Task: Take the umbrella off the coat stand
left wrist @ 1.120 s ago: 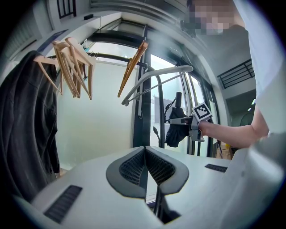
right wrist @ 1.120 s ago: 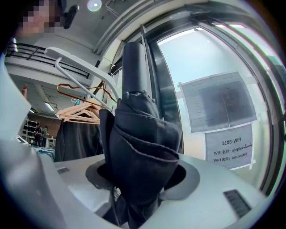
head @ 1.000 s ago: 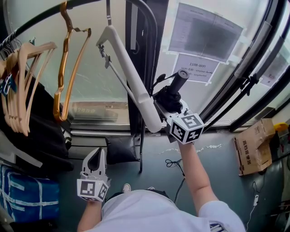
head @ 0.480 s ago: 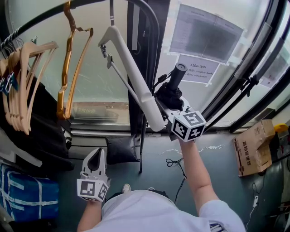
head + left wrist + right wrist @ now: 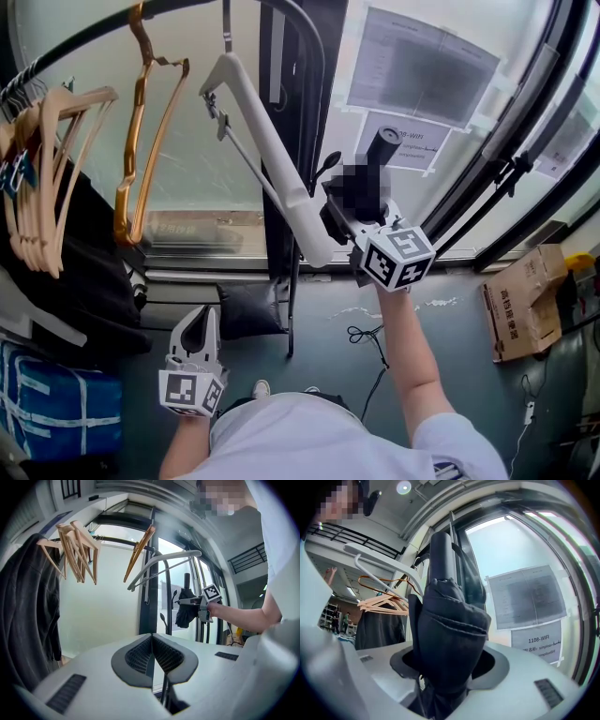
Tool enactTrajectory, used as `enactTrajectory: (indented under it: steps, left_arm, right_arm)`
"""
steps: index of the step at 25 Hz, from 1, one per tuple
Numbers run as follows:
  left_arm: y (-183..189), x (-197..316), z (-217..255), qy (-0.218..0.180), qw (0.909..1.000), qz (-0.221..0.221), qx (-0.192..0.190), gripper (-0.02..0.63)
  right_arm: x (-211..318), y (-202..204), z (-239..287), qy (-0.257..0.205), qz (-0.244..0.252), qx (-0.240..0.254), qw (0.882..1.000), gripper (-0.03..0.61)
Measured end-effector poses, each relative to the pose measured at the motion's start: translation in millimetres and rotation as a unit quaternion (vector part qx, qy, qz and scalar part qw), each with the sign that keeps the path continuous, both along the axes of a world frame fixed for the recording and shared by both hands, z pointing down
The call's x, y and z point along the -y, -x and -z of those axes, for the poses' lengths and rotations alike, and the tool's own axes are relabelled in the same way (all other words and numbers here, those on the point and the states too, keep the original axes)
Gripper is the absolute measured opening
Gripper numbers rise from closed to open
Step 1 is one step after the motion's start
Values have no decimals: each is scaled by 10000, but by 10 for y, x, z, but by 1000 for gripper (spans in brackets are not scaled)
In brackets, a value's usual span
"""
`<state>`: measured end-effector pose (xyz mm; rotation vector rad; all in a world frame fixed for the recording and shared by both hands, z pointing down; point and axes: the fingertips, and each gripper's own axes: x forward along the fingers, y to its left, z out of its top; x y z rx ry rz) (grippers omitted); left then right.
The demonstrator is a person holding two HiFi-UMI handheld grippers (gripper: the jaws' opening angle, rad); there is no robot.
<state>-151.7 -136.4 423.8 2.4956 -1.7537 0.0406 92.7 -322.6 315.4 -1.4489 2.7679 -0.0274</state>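
Note:
The folded black umbrella (image 5: 349,208) stands upright between the jaws of my right gripper (image 5: 366,225), its round handle (image 5: 384,145) pointing up. In the right gripper view the dark fabric (image 5: 449,634) fills the gap and both pads press on it. The umbrella is close beside the black coat stand pole (image 5: 296,234) and its small hook (image 5: 329,165); whether its strap hangs on the hook is hidden. My left gripper (image 5: 201,323) is held low at the left, shut and empty, its pads (image 5: 140,656) touching. From there the umbrella (image 5: 186,606) shows far ahead.
A white hanger (image 5: 267,155) slants from the rail down beside the right gripper. Wooden hangers (image 5: 47,178) and dark clothes (image 5: 84,291) fill the left. A blue bag (image 5: 56,412) and a cardboard box (image 5: 525,305) sit on the floor. The window with paper notices (image 5: 422,66) is right behind.
My right gripper has risen a little with the umbrella, drifting slightly right in the head view. The left gripper has stayed where it was.

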Motion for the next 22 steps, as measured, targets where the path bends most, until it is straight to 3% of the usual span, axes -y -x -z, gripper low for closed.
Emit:
enactTrajectory:
  steps: [22]
  left_arm:
    - [-348, -6, -13, 19, 9976, -699, -8, 26]
  right_arm:
    - [-633, -539, -17, 35, -600, -22, 9982, 258]
